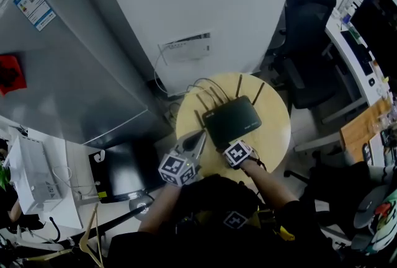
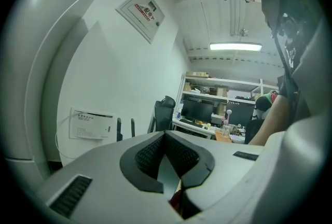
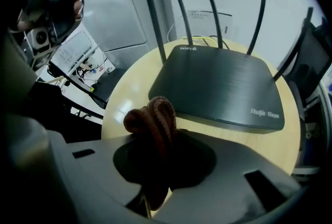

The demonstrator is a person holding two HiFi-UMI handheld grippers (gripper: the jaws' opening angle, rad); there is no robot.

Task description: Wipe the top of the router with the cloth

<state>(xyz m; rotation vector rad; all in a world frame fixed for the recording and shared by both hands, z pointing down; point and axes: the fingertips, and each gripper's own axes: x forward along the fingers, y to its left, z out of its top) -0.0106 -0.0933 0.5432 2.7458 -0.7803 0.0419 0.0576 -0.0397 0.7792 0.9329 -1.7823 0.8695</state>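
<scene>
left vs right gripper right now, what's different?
Left gripper has its jaws shut on nothing; right gripper has its jaws shut on the brown cloth. Left gripper points up toward the wall; right gripper points at the router on the round table. Shared: both are shut and close to the router.

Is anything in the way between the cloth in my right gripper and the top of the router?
Nothing visible. The bunched brown cloth in the right gripper faces the flat black router across a strip of round wooden table. The router's top is bare, and its antennas stand along the far edge.
</scene>
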